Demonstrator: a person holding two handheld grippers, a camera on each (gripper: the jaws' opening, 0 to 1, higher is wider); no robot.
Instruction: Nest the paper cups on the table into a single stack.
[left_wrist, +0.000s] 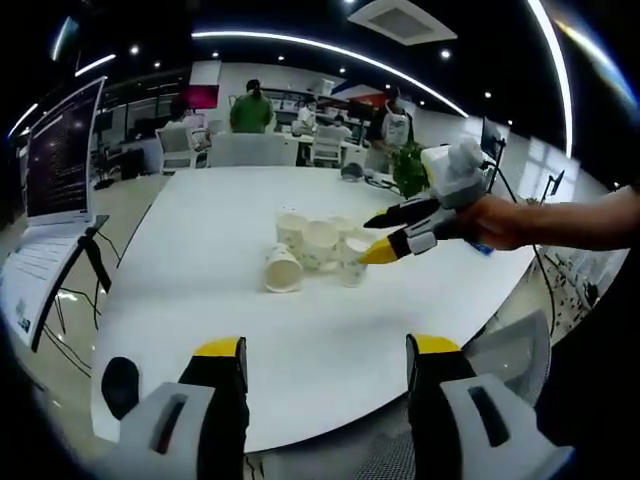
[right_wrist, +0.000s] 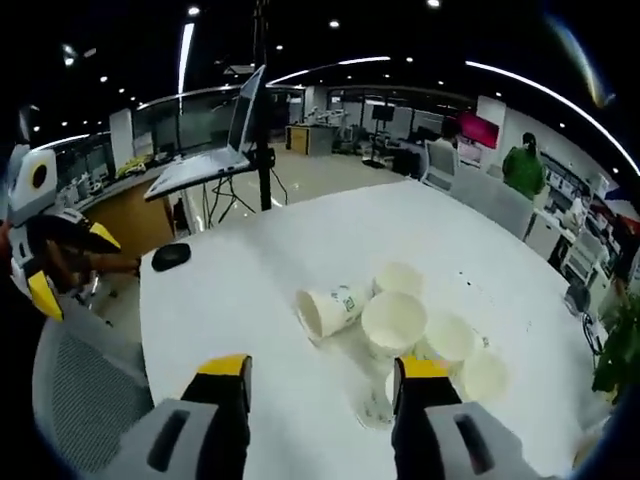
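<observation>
At the bottom of the left gripper view, the left gripper (left_wrist: 325, 365) stands wide open and holds nothing. The paper cups (left_wrist: 318, 250) sit clustered at frame centre on the white table (left_wrist: 200, 260), one tipped over (left_wrist: 282, 269). The right gripper (left_wrist: 385, 235) hovers open just beside them, also empty.

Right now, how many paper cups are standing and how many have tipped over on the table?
Upright paper cups: 4, as far as the cluster lets me tell
Tipped paper cup: 1
Total: 5
</observation>
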